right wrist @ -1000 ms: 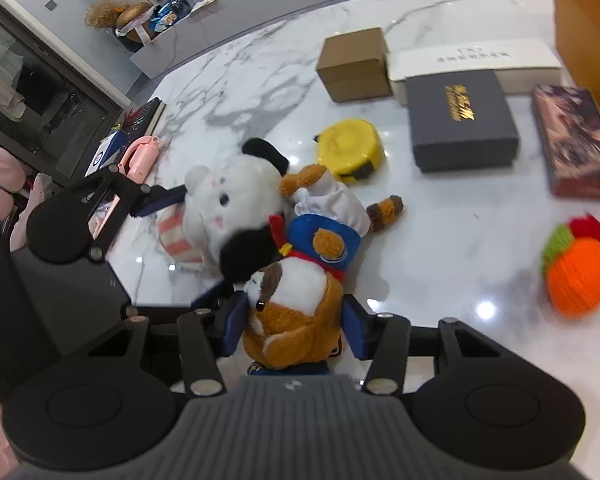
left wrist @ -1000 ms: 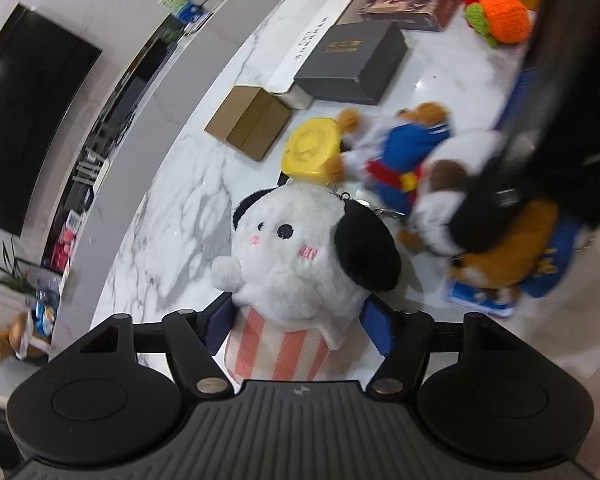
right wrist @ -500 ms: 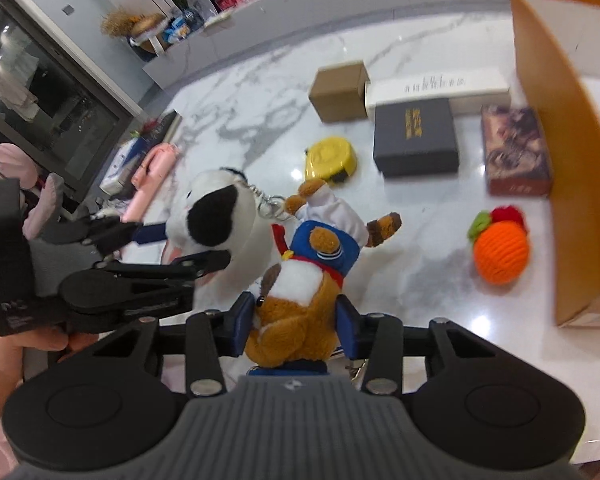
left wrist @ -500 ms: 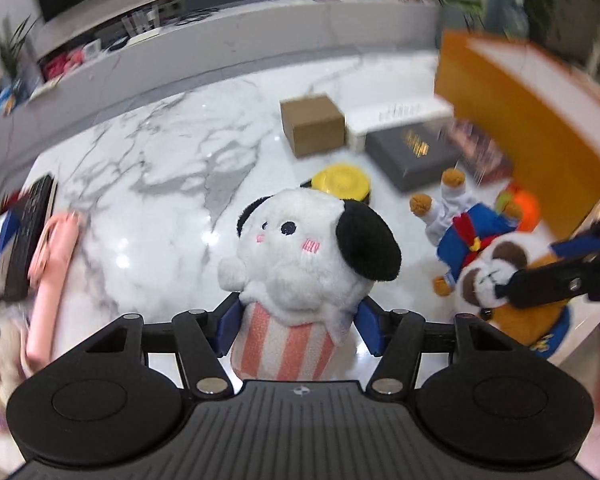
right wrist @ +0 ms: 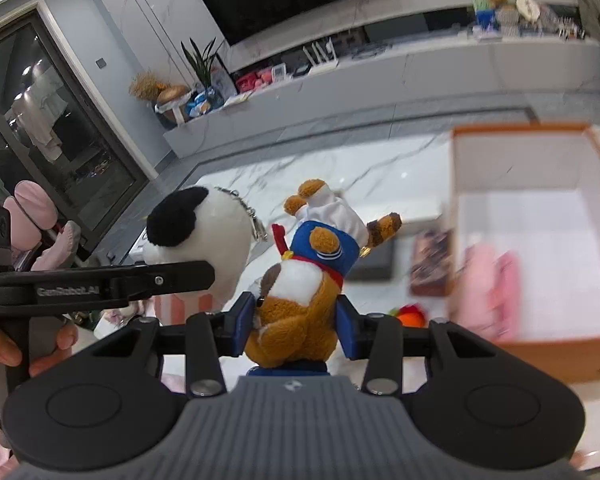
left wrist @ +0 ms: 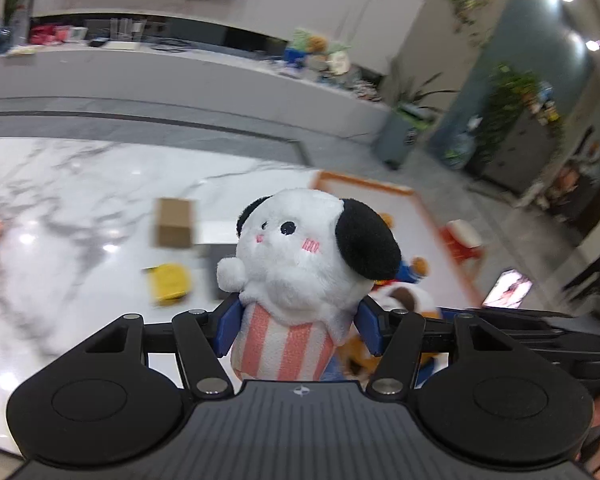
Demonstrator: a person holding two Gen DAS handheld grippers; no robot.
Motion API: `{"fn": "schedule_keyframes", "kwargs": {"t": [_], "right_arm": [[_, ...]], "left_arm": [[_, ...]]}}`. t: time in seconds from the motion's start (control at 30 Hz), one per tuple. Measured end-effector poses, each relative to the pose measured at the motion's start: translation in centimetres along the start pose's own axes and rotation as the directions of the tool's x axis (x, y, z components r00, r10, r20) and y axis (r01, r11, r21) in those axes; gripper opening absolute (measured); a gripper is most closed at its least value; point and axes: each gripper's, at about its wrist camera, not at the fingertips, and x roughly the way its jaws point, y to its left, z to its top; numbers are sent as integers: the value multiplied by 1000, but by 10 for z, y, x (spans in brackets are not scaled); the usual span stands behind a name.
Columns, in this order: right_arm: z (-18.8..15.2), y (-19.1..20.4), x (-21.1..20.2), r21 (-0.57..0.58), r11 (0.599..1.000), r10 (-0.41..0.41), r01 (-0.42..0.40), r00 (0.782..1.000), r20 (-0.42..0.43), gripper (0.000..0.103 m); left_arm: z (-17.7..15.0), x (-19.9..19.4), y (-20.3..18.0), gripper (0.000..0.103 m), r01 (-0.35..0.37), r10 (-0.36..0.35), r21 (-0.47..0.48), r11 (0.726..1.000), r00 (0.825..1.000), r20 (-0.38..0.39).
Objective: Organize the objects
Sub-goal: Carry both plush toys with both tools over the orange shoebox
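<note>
A white, black-eared plush dog and a brown sailor-suited plush dog are each pinched by blue-padded fingers, held aloft for the orange-rimmed cardboard box.

My left tool hides the bear behind the plush dog; the yellow case and box blur.

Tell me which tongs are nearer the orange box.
Right. The right tongs, shut on the brown dog plush, are beside the orange box; the left tongs, holding the white plush, sit beyond them.
</note>
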Motion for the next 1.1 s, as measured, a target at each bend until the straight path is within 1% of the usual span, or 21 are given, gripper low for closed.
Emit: {"fn": "schedule_keyframes", "kwargs": {"t": [0.1, 0.2, 0.3, 0.37, 0.43, 0.53, 0.63, 0.7, 0.77, 0.87, 1.0, 1.1], "right_arm": [[16, -17, -24, -11, 1000, -22, 22, 1000, 17, 45], [34, -39, -44, -18, 998, -59, 59, 998, 22, 45], [50, -64, -58, -30, 993, -117, 117, 993, 16, 45], [57, -80, -61, -43, 987, -157, 157, 988, 3, 45], [63, -96, -60, -58, 980, -192, 191, 981, -18, 45], [69, -125, -52, -95, 969, -234, 227, 970, -72, 45], [71, -152, -42, -113, 966, -244, 231, 962, -120, 45], [73, -170, -35, -101, 970, -236, 222, 958, -162, 45], [75, -186, -28, -94, 971, -235, 219, 945, -227, 45], [78, -197, -14, -163, 961, -265, 225, 916, -300, 45], [70, -199, 1, -244, 944, -302, 222, 878, -372, 45], [66, -203, 14, -284, 935, -318, 211, 852, -415, 45]], "left_arm": [[11, 18, -31, 69, 72, -72, -12, 997, 997, -8], [20, 40, -57, 68, 113, -113, -20, 993, 994, -4], [27, 75, -75, 68, 170, -172, -63, 984, 984, -39], [30, 101, -82, 68, 193, -201, -104, 976, 977, -71], [31, 129, -86, 68, 209, -227, -151, 966, 967, -111], [31, 170, -85, 68, 223, -260, -210, 952, 951, -168], [27, 202, -84, 68, 232, -287, -256, 938, 936, -204], [21, 220, -87, 68, 217, -285, -268, 939, 927, -245], [14, 232, -90, 68, 204, -281, -277, 939, 919, -277], [6, 248, -91, 68, 188, -276, -279, 942, 906, -320], [-1, 262, -91, 69, 155, -257, -284, 946, 893, -370], [-5, 263, -94, 69, 130, -226, -249, 960, 885, -407]]}}
